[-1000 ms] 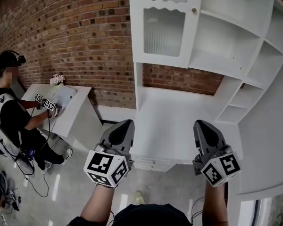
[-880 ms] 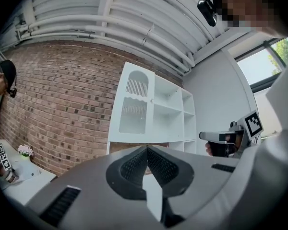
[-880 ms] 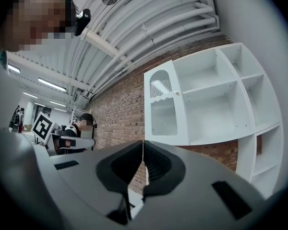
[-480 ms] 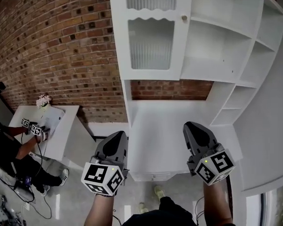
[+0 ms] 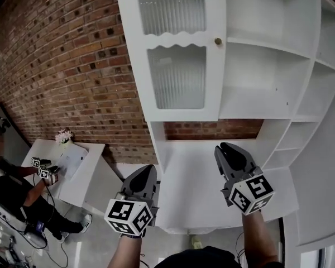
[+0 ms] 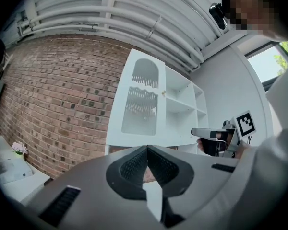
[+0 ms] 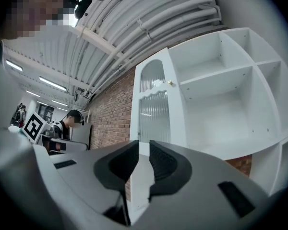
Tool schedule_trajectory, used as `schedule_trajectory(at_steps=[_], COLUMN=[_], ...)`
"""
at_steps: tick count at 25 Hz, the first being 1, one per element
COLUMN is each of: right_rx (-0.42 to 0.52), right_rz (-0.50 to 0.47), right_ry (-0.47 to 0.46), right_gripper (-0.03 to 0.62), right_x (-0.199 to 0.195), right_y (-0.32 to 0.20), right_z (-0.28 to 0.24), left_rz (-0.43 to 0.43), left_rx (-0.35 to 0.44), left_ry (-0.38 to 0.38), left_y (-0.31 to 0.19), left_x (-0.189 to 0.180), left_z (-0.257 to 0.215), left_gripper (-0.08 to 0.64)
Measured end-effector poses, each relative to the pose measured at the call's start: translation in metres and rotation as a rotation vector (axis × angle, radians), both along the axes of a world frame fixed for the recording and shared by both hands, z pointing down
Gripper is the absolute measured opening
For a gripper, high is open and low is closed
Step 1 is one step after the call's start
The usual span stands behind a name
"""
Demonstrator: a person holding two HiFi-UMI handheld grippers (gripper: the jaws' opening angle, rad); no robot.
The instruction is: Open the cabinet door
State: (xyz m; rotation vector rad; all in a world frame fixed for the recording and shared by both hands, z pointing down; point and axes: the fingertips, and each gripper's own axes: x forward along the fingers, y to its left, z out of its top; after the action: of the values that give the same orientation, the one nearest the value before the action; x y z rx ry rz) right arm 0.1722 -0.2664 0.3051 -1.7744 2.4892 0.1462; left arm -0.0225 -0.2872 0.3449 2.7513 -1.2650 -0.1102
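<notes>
The left hand-held gripper [image 6: 147,150] has its jaws pressed together at the tips, with nothing between them. The right hand-held gripper [image 7: 144,148] shows a narrow slit between its jaws, which are opening; nothing sits in that slit. Neither hand-held gripper touches anything.

In the head view both are below the cabinet door [image 5: 178,49] and well apart from it. The left one is under the door's left half and the right one just past the door's right edge. Each points towards the white counter [image 5: 195,194] that runs under the door.

The door lies shut, flat with the cabinet front. It has two ribbed glass panes, one above the other, parted by a scalloped rail. What stands behind the glass cannot be made out. A small brass knob [image 5: 218,41] sits on the door's right edge, about level with that rail.

Right of the door are open shelf compartments [image 5: 268,77], showing bare white panels. Left of the door runs a brick wall [image 5: 72,66]. Far below and left of the door, a seated person [image 5: 11,188] works at another white counter that carries a small bunch of flowers [image 5: 63,135].
</notes>
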Motion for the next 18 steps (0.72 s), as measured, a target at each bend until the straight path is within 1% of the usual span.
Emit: schedule_trajectory(at_steps=[2,4,8,11,14,15,18], right_rx=[-0.006,-0.012,0.002,0.026,0.047,0.049,0.040], right_rz=[-0.021,-0.030,-0.021,-0.008,0.007,0.007,0.003], right_ry=[0.003,0.006,0.013,0.014,0.025,0.029,0.041], right_gripper=[0.064,0.075,0.106,0.132,0.156,0.173,0.208], right_x=[0.009,0.020,0.046,0.062,0.072,0.074,0.079], right_y=[-0.017,-0.033,-0.063,-0.087,-0.112,-0.120,-0.143], right_z=[-0.001,-0.003,-0.010,-0.015,-0.020,-0.021,-0.020], left_rz=[-0.019,-0.035,-0.051,-0.068,-0.093,-0.101,-0.119], left_rx=[0.003,0.002,0.000,-0.002,0.001,0.000,-0.003], left_ry=[-0.001,-0.002,-0.014,-0.022,-0.034,-0.038,-0.049], left_y=[-0.012,-0.023,-0.042,-0.053,-0.063,-0.066,-0.074], left_x=[0.009,0.019,0.042,0.052,0.058,0.060,0.068], left_z=[-0.004,-0.007,-0.007,0.000,0.003,0.003,0.006], left_gripper=[0.006,0.006,0.006,0.006,0.006,0.006,0.006])
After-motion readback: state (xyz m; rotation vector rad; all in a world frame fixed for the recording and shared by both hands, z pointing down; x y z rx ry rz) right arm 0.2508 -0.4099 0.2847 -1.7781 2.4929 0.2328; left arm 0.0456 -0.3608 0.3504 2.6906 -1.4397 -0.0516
